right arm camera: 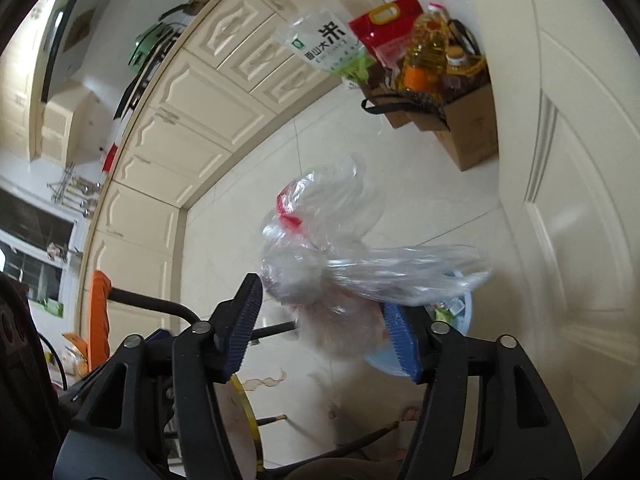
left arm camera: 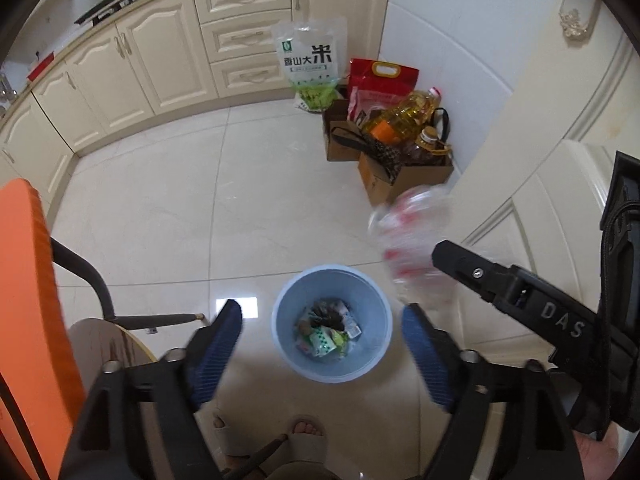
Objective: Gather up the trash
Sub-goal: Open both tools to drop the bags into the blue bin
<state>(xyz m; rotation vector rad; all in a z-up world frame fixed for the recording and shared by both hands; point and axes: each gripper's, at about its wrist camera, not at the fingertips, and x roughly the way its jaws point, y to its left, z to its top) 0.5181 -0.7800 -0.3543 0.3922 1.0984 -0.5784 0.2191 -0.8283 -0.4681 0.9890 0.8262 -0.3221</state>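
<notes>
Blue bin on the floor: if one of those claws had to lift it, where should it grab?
Probably the rim of the blue bin, coming straight down from above. It stands upright with its mouth open, and the trash lies low at the bottom, so the upper wall is bare. Put one finger inside and one outside, pinching the thin wall.

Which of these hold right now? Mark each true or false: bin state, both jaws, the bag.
1. The blue bin holds trash. True.
2. The left gripper is clamped on a bag. False: its jaws are open and empty above the bin.
3. The clear plastic bag is in the bin. False: it is up between the open jaws of the right gripper, blurred.
4. The bin lies on its side. False: it stands upright on the floor.
5. An oil bottle sits in a cardboard box. True.
</notes>
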